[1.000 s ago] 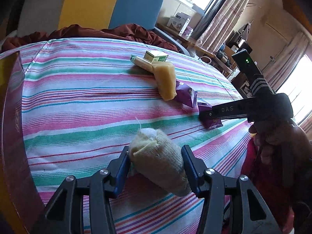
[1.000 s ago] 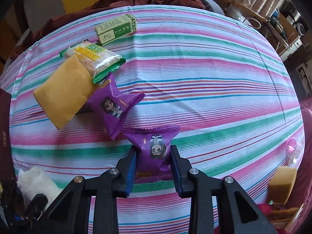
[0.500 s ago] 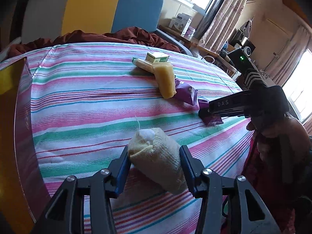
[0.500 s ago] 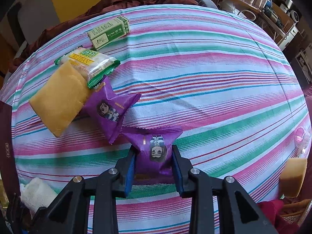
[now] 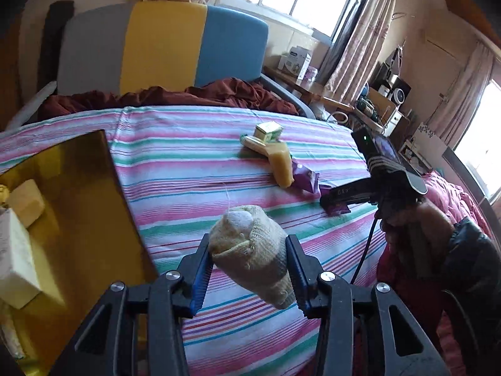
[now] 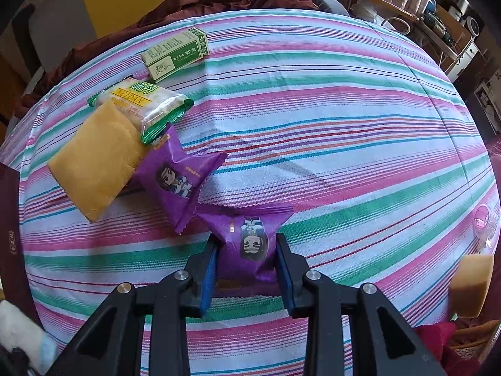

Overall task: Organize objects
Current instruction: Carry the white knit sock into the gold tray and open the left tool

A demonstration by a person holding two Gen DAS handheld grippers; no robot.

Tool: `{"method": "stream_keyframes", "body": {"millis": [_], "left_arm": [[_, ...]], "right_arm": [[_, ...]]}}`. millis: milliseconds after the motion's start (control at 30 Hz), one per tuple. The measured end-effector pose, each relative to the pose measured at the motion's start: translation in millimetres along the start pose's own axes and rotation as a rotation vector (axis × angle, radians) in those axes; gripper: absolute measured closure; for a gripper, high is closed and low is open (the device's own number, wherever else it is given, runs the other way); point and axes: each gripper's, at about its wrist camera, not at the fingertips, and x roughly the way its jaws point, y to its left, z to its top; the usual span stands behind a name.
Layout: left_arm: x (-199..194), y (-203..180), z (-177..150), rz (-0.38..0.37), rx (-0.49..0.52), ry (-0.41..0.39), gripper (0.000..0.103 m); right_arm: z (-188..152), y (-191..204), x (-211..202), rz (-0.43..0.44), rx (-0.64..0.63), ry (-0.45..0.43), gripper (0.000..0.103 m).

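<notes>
A cream rolled sock (image 5: pixel 244 228) hangs above the striped tablecloth (image 5: pixel 188 169), pinched between the blue pads of my left gripper (image 5: pixel 248 244), whose jaws are closing on it. In the right wrist view, my right gripper (image 6: pixel 246 241) is shut on a purple snack packet (image 6: pixel 247 219) that rests on the cloth. The left wrist view shows that gripper (image 5: pixel 325 199) with the packet (image 5: pixel 336 208) at the table's right side. A gold open box (image 5: pixel 78 188) sits at the left, with pale blocks (image 5: pixel 25 203) inside.
A second purple packet (image 6: pixel 178 178), a yellow sponge (image 6: pixel 94 163), a green-edged cracker pack (image 6: pixel 144 100) and a green carton (image 6: pixel 175 51) lie clustered at the far left. Another sponge piece (image 6: pixel 469 285) is at the right edge. A chair (image 5: pixel 162 47) stands behind the table.
My left gripper has risen and tightened on the sock, lifting it off the cloth; the gold box has come into view at left. The right gripper stays on its packet.
</notes>
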Motion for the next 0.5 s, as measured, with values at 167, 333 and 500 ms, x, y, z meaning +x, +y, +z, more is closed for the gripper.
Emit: {"method": "stream_keyframes", "body": {"millis": [167, 333, 500], "left_arm": [[-70.2, 55.3, -8.0, 0.111, -0.039, -0.086, 0.057], [-101.9, 123.8, -34.9, 0.262, -0.143, -0.063, 0.057], [-105.0, 160.2, -60.1, 0.323, -0.227, -0.019, 0.057]], "right_arm": [[-0.7, -4.4, -1.5, -0.011, -0.01, -0.002, 0.069], [-1.2, -9.1, -3.4, -0.024, -0.019, -0.004, 0.069], [-1.4, -15.2, -5.2, -0.034, -0.025, -0.006, 0.069]]}}
